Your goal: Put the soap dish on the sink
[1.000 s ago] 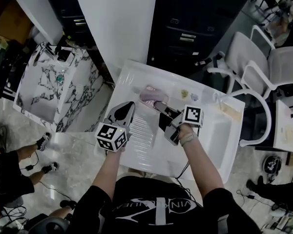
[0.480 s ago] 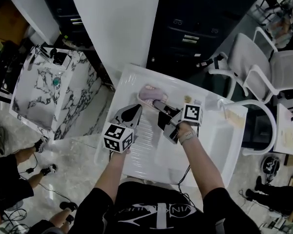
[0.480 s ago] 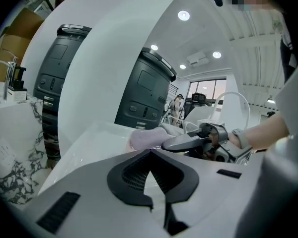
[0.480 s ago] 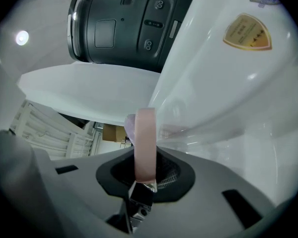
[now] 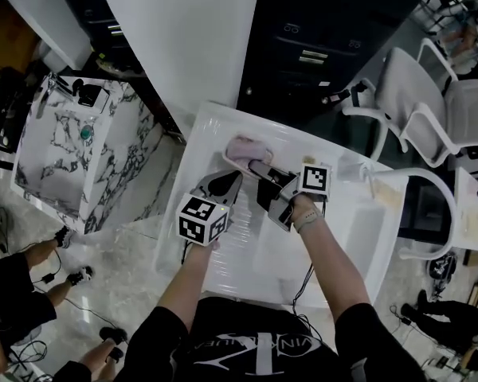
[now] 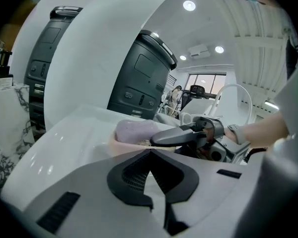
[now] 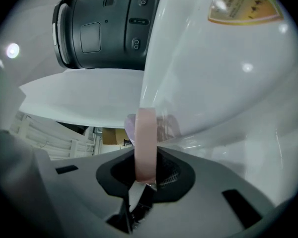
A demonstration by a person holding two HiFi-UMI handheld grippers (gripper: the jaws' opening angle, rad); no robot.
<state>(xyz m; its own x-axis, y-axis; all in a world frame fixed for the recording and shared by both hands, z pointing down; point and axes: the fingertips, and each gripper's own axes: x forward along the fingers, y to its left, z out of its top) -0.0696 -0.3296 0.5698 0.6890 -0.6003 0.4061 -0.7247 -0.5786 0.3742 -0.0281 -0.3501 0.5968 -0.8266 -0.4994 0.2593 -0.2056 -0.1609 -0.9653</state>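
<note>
R gripper [image 7: 145,170] clamps the pink soap dish [image 7: 145,138] by its rim, over the white sink [image 5: 247,253]. L gripper [image 6: 150,165] sits just beside, jaws closed on nothing. Dish prob. carries a purple soap bar [image 5: 243,147].

I hold two grippers, one left gripper [image 5: 225,183] and one right gripper [image 5: 256,168], each with one marker cube, so two cubes. I count one soap dish [image 7: 145,138], one bar of soap [image 6: 134,131], two sinks, one white sink [image 5: 211,130] and one marbled sink [image 5: 56,157], and two white chairs [image 5: 402,86].
</note>
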